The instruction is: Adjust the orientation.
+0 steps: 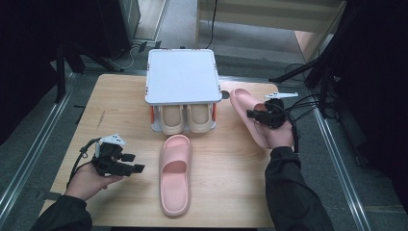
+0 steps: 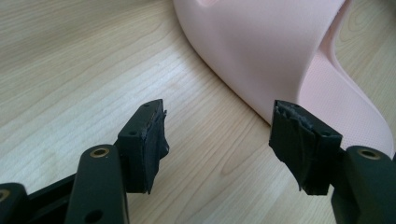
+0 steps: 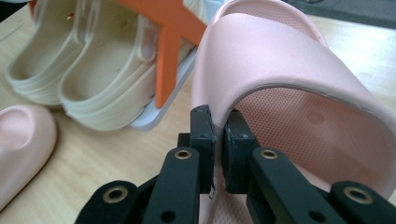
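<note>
A pink slipper (image 1: pixel 175 173) lies flat in the middle of the wooden table (image 1: pixel 115 106), toe toward the rack. My left gripper (image 1: pixel 137 163) rests to its left, open, and in the left gripper view the jaws (image 2: pixel 219 126) stand wide with bare table between them and the slipper's strap (image 2: pixel 261 51) just beyond. The second pink slipper (image 1: pixel 243 108) is tilted up at the right of the rack. My right gripper (image 1: pixel 254 115) is shut on the edge of its strap (image 3: pixel 289 60), the two pads pinching that rim (image 3: pixel 218 121).
A small white shoe rack (image 1: pixel 182 77) stands at the back middle, with two beige slippers (image 1: pixel 185 119) on its lower shelf. Its orange side brace (image 3: pixel 166 42) is close to the held slipper. Dark stands and cables sit off the table at the right.
</note>
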{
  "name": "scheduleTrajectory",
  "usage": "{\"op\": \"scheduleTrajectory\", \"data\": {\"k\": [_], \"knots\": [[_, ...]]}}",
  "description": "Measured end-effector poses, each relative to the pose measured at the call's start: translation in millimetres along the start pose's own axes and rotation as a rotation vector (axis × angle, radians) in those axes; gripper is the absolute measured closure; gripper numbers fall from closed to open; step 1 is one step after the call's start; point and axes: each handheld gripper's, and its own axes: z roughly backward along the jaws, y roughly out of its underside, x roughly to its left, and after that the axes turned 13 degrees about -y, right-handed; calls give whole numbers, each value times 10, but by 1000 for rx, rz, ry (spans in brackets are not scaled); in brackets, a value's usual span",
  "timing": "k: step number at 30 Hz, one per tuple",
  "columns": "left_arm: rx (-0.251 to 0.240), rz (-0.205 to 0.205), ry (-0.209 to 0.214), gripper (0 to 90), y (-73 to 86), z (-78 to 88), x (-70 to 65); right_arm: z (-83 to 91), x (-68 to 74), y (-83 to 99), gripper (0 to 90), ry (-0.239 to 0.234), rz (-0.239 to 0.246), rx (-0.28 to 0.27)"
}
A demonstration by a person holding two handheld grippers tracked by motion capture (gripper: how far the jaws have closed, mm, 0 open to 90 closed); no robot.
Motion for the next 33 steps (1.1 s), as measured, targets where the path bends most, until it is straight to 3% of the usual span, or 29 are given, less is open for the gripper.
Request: {"op": "scheduleTrajectory", "data": {"k": [14,33], "knots": [[-3,-38,29,354,-199,-120,-31,222,393,187,858,-29,2,3],[-18,-63,60,361,-432,-226,-40,308,1066,561,856,-100,39,45]]}}
